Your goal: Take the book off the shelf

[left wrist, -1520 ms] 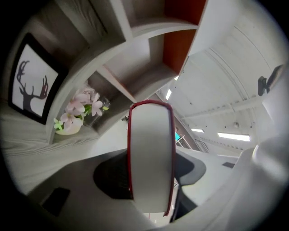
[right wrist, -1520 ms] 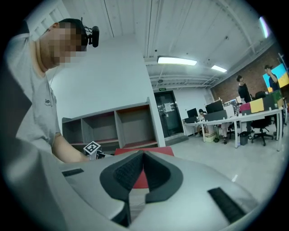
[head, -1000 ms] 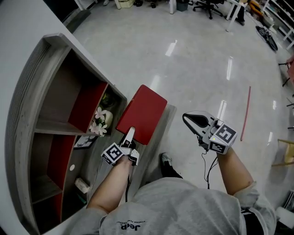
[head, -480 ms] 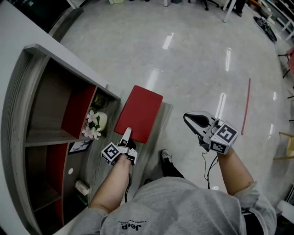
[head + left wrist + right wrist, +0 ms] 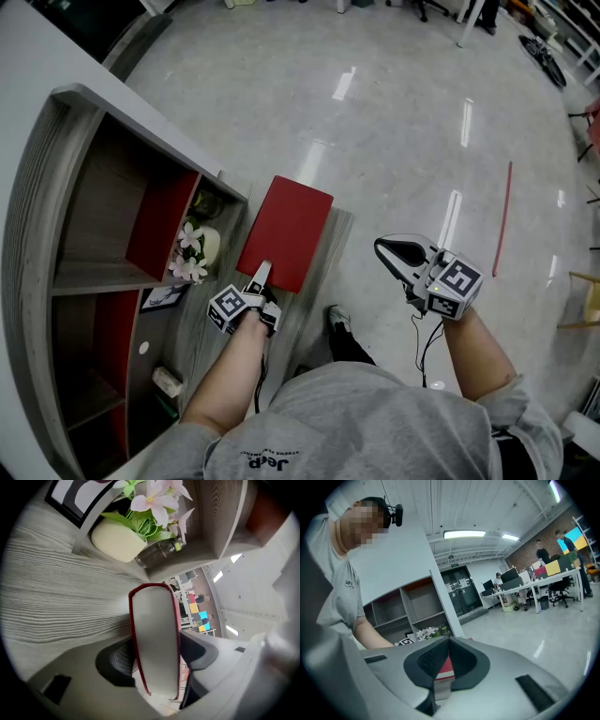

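Left fingers just opening, book loose between them on shelf top; withdraw straight, avoid dragging. Right fingers closed, empty.

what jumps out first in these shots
The red book lies flat on the grey wooden ledge of the shelf unit, vivid against the pale floor. The left gripper sits at its near edge, the book between its jaws, which have just been opening. Pinkish-white flowers stand in the compartment beside it.
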`<action>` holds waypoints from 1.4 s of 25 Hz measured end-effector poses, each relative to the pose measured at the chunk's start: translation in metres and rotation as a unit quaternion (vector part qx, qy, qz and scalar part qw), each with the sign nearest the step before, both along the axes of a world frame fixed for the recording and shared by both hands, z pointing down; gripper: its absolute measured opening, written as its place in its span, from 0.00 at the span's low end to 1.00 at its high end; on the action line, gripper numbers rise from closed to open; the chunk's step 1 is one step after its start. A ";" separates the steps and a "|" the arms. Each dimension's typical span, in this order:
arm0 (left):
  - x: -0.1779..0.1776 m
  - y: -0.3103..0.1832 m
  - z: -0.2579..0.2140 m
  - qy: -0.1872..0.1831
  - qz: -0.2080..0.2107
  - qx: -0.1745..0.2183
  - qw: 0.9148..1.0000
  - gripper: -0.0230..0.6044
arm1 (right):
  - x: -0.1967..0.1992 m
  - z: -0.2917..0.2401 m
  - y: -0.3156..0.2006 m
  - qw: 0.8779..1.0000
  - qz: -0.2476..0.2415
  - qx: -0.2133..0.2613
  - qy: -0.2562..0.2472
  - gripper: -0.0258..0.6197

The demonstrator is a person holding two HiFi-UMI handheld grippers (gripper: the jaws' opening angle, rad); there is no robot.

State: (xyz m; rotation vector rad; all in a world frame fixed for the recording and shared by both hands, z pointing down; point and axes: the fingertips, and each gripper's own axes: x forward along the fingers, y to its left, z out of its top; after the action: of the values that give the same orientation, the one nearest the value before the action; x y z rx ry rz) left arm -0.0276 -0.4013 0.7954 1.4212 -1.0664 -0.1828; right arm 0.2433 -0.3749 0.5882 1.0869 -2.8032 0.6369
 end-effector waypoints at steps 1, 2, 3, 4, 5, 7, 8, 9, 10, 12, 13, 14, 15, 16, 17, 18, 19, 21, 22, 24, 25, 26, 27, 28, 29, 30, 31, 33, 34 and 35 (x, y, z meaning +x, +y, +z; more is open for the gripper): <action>-0.001 0.001 0.003 -0.005 0.000 -0.006 1.000 0.54 | -0.001 0.001 0.001 1.000 -0.002 -0.001 0.001 0.05; -0.003 0.001 0.005 -0.011 0.000 -0.012 1.000 0.55 | -0.002 0.002 0.002 1.000 -0.002 -0.002 0.001 0.05; -0.005 0.001 0.008 -0.018 0.000 -0.018 1.000 0.56 | -0.002 0.002 0.002 1.000 -0.002 -0.002 0.001 0.05; -0.008 0.002 0.011 -0.032 0.000 -0.026 0.999 0.57 | -0.003 0.002 0.002 1.000 -0.002 -0.002 0.000 0.05; -0.012 0.003 0.016 -0.056 0.001 -0.037 0.998 0.58 | -0.003 0.002 0.001 1.000 -0.002 -0.002 0.000 0.05; -0.023 0.006 0.027 -0.132 0.015 -0.058 0.989 0.57 | -0.004 0.003 0.002 1.000 -0.003 -0.004 0.001 0.05; -0.026 0.005 0.030 -0.165 0.027 -0.061 0.984 0.55 | -0.004 0.004 0.001 1.000 -0.004 -0.005 0.001 0.05; -0.027 0.005 0.031 -0.185 0.036 -0.060 0.980 0.56 | -0.006 0.005 0.001 1.000 -0.004 -0.006 0.001 0.05; -0.027 0.004 0.030 -0.192 0.040 -0.060 0.979 0.56 | -0.007 0.006 0.001 1.000 -0.005 -0.008 0.001 0.05; -0.025 0.003 0.029 -0.191 0.039 -0.059 0.979 0.56 | -0.008 0.007 0.002 1.000 -0.005 -0.011 0.000 0.05; -0.025 0.004 0.029 -0.190 0.039 -0.058 0.979 0.56 | -0.009 0.008 0.001 1.000 -0.006 -0.012 0.000 0.05; -0.025 0.004 0.029 -0.190 0.040 -0.057 0.979 0.56 | -0.009 0.008 0.001 1.000 -0.007 -0.013 0.000 0.05; -0.026 0.004 0.029 -0.190 0.039 -0.058 0.979 0.56 | -0.010 0.008 0.001 1.000 -0.008 -0.013 0.000 0.05; -0.026 0.004 0.029 -0.189 0.039 -0.058 0.979 0.56 | -0.010 0.007 0.000 1.000 -0.009 -0.013 0.000 0.05; -0.026 0.004 0.029 -0.189 0.038 -0.059 0.980 0.56 | -0.010 0.007 0.000 1.000 -0.010 -0.013 0.000 0.05; -0.025 0.004 0.028 -0.187 0.037 -0.058 0.980 0.56 | -0.011 0.006 -0.001 1.000 -0.011 -0.012 0.000 0.05; -0.025 0.004 0.028 -0.184 0.036 -0.055 0.981 0.56 | -0.011 0.006 -0.001 1.000 -0.012 -0.012 -0.001 0.05; -0.024 0.004 0.026 -0.177 0.034 -0.046 0.982 0.56 | -0.012 0.005 -0.002 1.000 -0.014 -0.012 0.000 0.05; -0.024 0.005 0.025 -0.175 0.035 -0.040 0.983 0.56 | -0.014 0.005 -0.002 1.000 -0.016 -0.011 -0.001 0.05; -0.025 0.007 0.022 -0.173 0.038 -0.030 0.984 0.52 | -0.017 0.002 -0.004 1.000 -0.020 -0.008 -0.003 0.05; -0.025 0.009 0.019 -0.173 0.039 -0.027 0.984 0.51 | -0.019 0.001 -0.005 1.000 -0.023 -0.007 -0.004 0.05; -0.026 0.012 0.017 -0.172 0.038 -0.024 0.984 0.51 | -0.021 -0.001 -0.006 1.000 -0.027 -0.005 -0.004 0.05; -0.028 0.014 0.014 -0.171 0.036 -0.021 0.984 0.51 | -0.024 -0.003 -0.007 1.000 -0.030 -0.003 -0.005 0.05; -0.029 0.017 0.011 -0.170 0.035 -0.018 0.985 0.51 | -0.026 -0.005 -0.008 0.999 -0.034 0.000 -0.005 0.05; -0.032 0.020 0.007 -0.170 0.032 -0.014 0.985 0.51 | -0.029 -0.007 -0.009 0.999 -0.036 0.002 -0.006 0.05; -0.034 0.022 0.002 -0.171 0.029 -0.008 0.985 0.49 | -0.031 -0.008 -0.010 0.999 -0.039 0.005 -0.008 0.05; -0.037 0.025 -0.003 -0.171 0.026 0.000 0.985 0.47 | -0.035 -0.010 -0.011 0.999 -0.042 0.006 -0.009 0.05; -0.044 0.029 -0.018 -0.166 0.018 0.021 0.986 0.45 | -0.043 -0.013 -0.012 0.999 -0.048 0.007 -0.011 0.05; -0.047 0.031 -0.027 -0.161 0.015 0.034 0.986 0.44 | -0.049 -0.015 -0.012 0.998 -0.053 0.007 -0.012 0.05; -0.050 0.034 -0.038 -0.154 0.011 0.049 0.987 0.42 | -0.054 -0.016 -0.011 0.998 -0.059 0.008 -0.013 0.05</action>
State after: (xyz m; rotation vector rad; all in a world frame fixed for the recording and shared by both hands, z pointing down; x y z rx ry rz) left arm -0.0779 -0.3677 0.7576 1.5842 -1.3080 0.0029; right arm 0.1890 -0.3861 0.5720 0.9149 -2.8730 0.6221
